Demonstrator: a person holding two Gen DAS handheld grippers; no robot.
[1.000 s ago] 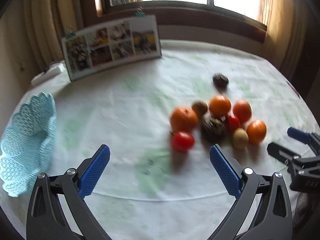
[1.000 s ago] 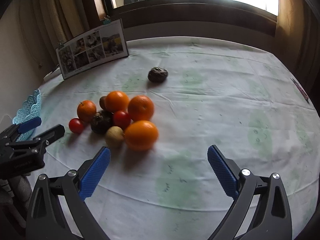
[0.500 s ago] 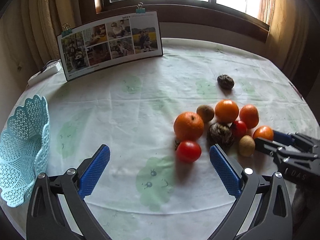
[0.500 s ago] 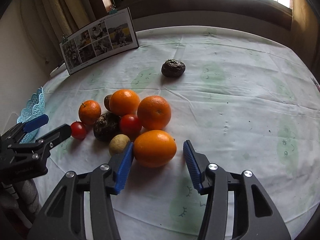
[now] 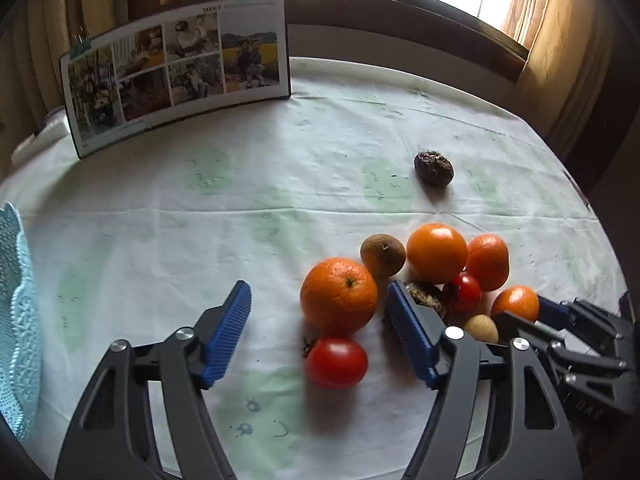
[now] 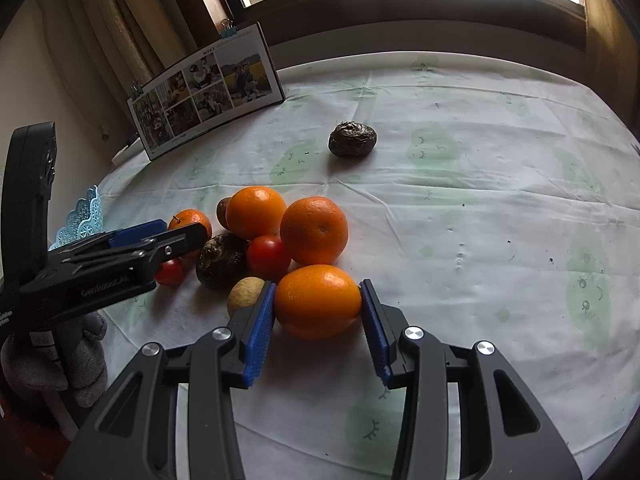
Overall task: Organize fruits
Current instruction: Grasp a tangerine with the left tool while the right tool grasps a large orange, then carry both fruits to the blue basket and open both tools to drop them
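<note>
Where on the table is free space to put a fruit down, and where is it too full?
Free: the cloth between the photo board and the blue basket, and the wide stretch right of the lone dark fruit. Crowded: the fruit cluster, where the right gripper clamps an orange.

Round table (image 5: pixel 280 184) with pale green-printed cloth. Fruit cluster (image 5: pixel 404 280) at lower right; dark fruit (image 5: pixel 433 163) apart above it. Photo board (image 5: pixel 176 72) upper left, basket (image 5: pixel 16 320) at left edge.

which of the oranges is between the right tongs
The nearest orange, at the front of the pile beside the small yellowish fruit; both blue pads of the right tongs press its sides.
</note>
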